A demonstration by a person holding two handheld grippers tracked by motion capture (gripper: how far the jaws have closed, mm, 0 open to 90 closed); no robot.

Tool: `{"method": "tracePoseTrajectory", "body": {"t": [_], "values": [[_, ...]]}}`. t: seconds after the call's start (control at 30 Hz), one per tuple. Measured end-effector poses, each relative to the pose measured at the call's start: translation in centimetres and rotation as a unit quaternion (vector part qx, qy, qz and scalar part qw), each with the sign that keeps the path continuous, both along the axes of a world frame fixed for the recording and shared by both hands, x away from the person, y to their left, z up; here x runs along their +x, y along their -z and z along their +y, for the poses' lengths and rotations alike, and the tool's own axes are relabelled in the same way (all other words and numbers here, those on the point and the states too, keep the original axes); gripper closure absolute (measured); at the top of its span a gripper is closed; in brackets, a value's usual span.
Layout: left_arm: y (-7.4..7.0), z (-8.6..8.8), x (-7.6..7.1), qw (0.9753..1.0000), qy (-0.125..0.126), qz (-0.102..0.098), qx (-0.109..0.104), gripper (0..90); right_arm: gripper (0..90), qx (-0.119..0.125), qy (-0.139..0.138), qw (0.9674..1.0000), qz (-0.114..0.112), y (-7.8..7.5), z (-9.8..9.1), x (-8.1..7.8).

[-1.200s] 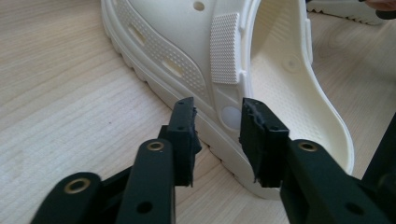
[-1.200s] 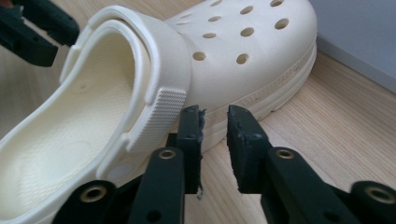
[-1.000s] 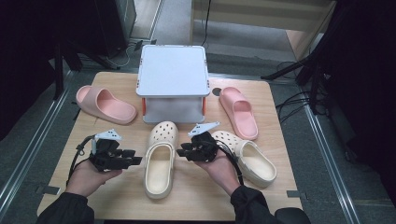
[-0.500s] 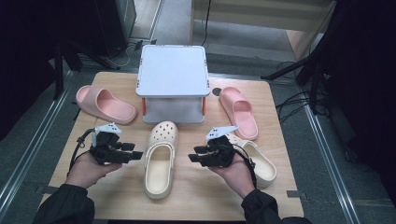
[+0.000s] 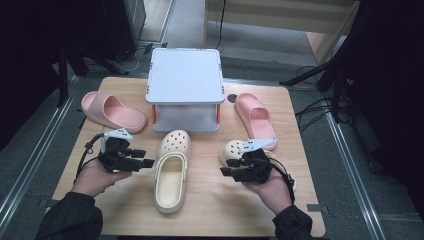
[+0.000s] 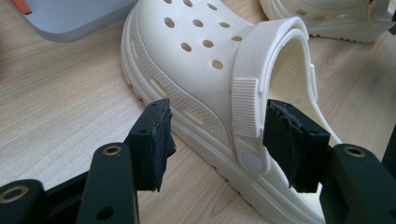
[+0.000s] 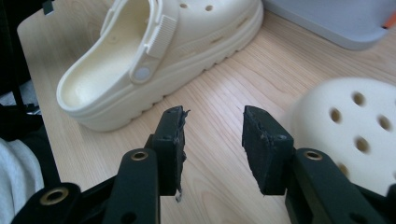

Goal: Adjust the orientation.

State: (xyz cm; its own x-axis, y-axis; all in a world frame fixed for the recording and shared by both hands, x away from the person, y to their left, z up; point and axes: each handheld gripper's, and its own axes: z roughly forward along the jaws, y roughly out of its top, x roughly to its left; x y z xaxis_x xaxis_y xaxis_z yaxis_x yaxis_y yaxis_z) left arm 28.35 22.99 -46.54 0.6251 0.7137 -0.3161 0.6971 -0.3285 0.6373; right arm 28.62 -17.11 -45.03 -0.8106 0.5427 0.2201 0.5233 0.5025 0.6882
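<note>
A cream clog (image 5: 170, 170) lies in the middle of the wooden table (image 5: 210, 210), toe toward the grey stand. My left gripper (image 5: 146, 159) sits just left of it, and its jaws have just been opening. In the left gripper view the open left gripper (image 6: 215, 126) frames the clog's strap (image 6: 245, 107) without pressing on it. A second cream clog (image 5: 234, 150) lies to the right, partly under my right hand. My right gripper (image 5: 225, 171) hovers between the two clogs. Its jaws have also just been opening, and the right gripper (image 7: 212, 123) has bare wood between them.
A grey two-level stand (image 5: 185, 75) takes up the back middle of the table. One pink slide (image 5: 112, 111) lies at the left and another pink slide (image 5: 256, 120) at the right. Dark floor and cables surround the table.
My right gripper has pulled away from the middle clog, moving right toward the second clog, with its jaws wider. The left jaws have spread; that hand has hardly moved.
</note>
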Motion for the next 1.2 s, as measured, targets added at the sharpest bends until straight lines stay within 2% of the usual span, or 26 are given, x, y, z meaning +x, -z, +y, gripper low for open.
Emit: {"method": "tracePoseTrajectory", "body": {"t": [0.4, 0.67, 0.77, 0.93, 1.03, 1.2], "values": [[0.1, 0.0, 1.1, 1.0, 0.001, 0.001, 0.0, 41.3, 59.4, -0.013, 0.047, 0.9987, -0.015, -0.8, -4.8, -1.8], [0.1, -0.1, 1.8, 1.0, 0.007, 0.003, 0.005, 41.3, 59.3, -0.022, 0.082, 0.9963, -0.014, -0.6, -7.1, -2.0], [0.1, -0.2, 1.8, 1.0, 0.006, 0.004, 0.003, 41.3, 58.5, -0.031, 0.088, 0.9955, -0.012, -0.2, -7.5, -1.8], [0.1, 0.0, 1.9, 1.0, 0.005, 0.004, 0.003, 41.3, 57.7, -0.06, 0.1, 0.9931, -0.01, 0.4, -7.8, -1.2], [0.1, 0.2, 1.9, 1.0, 0.004, 0.003, 0.005, 41.3, 58.6, -0.069, 0.099, 0.9927, 0.004, 1.1, -7.8, -0.6], [0.1, 0.4, 1.8, 1.0, -0.002, 0.004, -0.001, 42.1, 65.5, -0.076, 0.082, 0.9935, 0.019, 1.9, -7.4, 0.9]]}}
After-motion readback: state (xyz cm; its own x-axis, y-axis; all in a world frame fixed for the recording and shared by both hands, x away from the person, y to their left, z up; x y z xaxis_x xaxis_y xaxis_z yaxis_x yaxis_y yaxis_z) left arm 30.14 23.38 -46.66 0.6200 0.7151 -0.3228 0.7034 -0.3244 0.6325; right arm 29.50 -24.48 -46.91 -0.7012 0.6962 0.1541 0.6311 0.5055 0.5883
